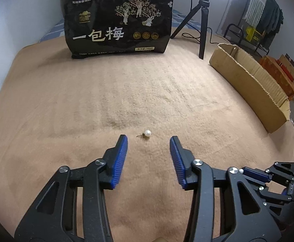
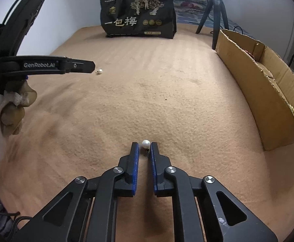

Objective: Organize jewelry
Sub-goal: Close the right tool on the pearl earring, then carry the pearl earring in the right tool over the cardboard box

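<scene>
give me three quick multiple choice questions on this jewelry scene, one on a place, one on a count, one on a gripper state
1. Where is the brown cardboard box?
A. along the blanket's right edge
B. in front of the black snack bag
C. under the tripod

2. How many white pearl earrings show in the right wrist view?
A. one
B. two
C. four

3. How does the left gripper stand?
A. shut on an earring
B. open
C. out of view

Answers: 1 A, the box runs along the right side of the tan blanket. 2 B, one earring by the left gripper, another between the right gripper's fingertips. 3 B, its blue pads stand wide apart.
</scene>
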Available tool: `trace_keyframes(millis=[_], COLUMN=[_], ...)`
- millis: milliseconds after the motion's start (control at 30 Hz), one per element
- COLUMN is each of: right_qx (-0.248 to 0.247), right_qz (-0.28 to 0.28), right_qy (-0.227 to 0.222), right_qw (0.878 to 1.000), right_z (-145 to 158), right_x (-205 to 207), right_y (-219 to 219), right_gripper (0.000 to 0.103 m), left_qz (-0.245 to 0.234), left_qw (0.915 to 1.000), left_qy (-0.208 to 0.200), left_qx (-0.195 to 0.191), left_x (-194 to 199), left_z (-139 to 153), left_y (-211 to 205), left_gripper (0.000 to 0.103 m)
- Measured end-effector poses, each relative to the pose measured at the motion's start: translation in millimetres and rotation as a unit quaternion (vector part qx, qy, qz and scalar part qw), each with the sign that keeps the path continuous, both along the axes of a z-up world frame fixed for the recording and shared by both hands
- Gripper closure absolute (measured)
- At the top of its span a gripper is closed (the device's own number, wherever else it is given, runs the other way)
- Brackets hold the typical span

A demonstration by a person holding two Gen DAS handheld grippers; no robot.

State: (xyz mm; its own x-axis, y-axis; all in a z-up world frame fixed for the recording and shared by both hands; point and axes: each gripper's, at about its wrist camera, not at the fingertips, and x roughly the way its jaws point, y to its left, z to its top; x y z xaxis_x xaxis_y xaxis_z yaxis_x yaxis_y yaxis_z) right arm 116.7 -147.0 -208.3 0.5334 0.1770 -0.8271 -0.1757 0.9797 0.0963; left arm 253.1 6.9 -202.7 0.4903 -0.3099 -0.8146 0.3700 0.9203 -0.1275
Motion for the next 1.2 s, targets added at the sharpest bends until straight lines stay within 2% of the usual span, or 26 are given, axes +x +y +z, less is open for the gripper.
trace_keyframes(millis=[233,300,367,467,867,1133,1167,1200], right_qx=[-0.006,-0.004,-0.004,-0.004,-0.002,0.003,0.004,0.005], right_qz=[-0.011,-0.015,-0.018,-0.021,-0.026,-0.034,-0.035,-0.035], right_qy=[-0.004,-0.004,-0.005,-0.005,-0.006,-0.013,-0.015,-0.018], right_qw=[1.000,1.000,1.000,1.000,1.000,0.999,0.999,0.999], right_z=[-1,-1,-2,-2,0,12,14,16], right_x=[6,8,9,10,10,8,8,6], right_y=[-4,-7,-8,-10,-13,-19,-20,-21], right_gripper=[0.096,0.096,0.096,0.096,0.096,0.096,0.096,0.096], left_qz=[-0.004,-0.002,-0.001,-0.006,-0.008,-0.008,-0.008,-0.008], left_qw=[0.9999,0.9998,0.9998,0.9997,0.9995,0.9994,0.9995,0.9994], left_qy=[0.002,0.006,0.008,0.012,-0.004,-0.021,-0.022,-0.023], left_qx=[0.014,0.019,0.019,0.022,0.029,0.025,0.023,0.023], left_x=[14,17,19,18,12,-3,-5,-8], left_z=[-11,-14,-17,-21,-19,1,4,8], left_y=[-11,-12,-12,-14,-14,-13,-14,-14], left_gripper=[0.066,0.076,0.077,0.088,0.088,0.088,0.091,0.098])
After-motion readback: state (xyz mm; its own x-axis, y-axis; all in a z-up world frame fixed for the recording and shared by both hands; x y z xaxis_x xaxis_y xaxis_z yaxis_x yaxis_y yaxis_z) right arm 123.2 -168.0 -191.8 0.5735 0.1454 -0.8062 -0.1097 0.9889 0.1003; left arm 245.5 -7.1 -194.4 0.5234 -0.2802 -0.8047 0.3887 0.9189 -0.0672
